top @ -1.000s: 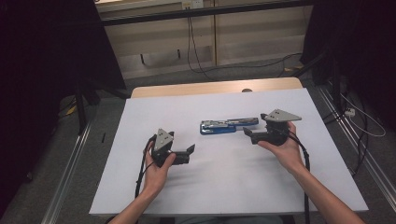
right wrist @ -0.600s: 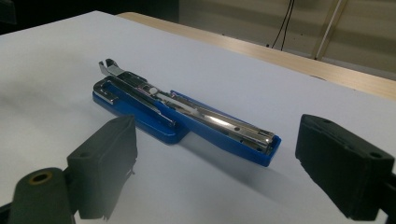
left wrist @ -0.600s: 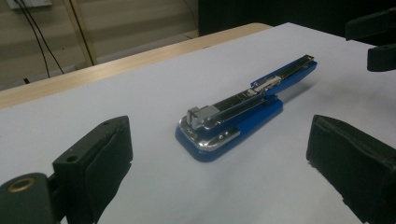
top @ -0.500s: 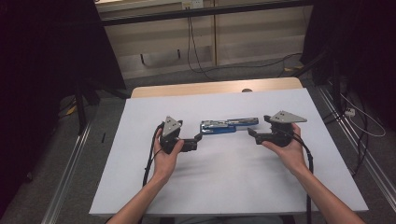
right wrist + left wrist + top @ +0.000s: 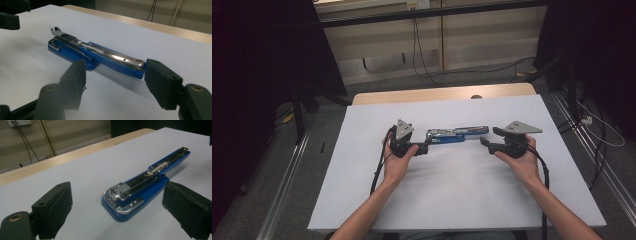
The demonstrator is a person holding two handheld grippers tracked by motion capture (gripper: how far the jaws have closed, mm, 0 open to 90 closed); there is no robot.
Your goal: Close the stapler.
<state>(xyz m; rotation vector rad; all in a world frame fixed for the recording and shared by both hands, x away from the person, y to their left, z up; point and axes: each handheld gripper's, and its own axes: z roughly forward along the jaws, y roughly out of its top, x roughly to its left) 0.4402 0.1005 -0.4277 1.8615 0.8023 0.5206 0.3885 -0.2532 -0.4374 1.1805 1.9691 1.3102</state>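
Observation:
A blue stapler (image 5: pixel 457 135), folded out flat with its metal magazine up, lies across the middle of the white table top (image 5: pixel 452 195). My left gripper (image 5: pixel 426 145) is at the stapler's left end, wide open. In the left gripper view the stapler (image 5: pixel 147 182) lies just ahead of the left gripper (image 5: pixel 118 196), between the lines of its jaws, untouched. My right gripper (image 5: pixel 490 136) is at the stapler's right end. Its jaws have just been closing and stand partly open. In the right gripper view the stapler (image 5: pixel 97 52) ends just beyond the right gripper (image 5: pixel 116 77), with nothing between the pads.
A strip of bare wood (image 5: pixel 437 94) runs along the table's far edge. Cables (image 5: pixel 417 45) hang and trail on the floor behind it. Metal rails (image 5: pixel 287 190) flank the table on both sides. A black cable (image 5: pixel 379 165) trails from the left gripper.
My left gripper has moved right, up to the stapler's left end. The right gripper has stayed at the right end and its jaws have narrowed.

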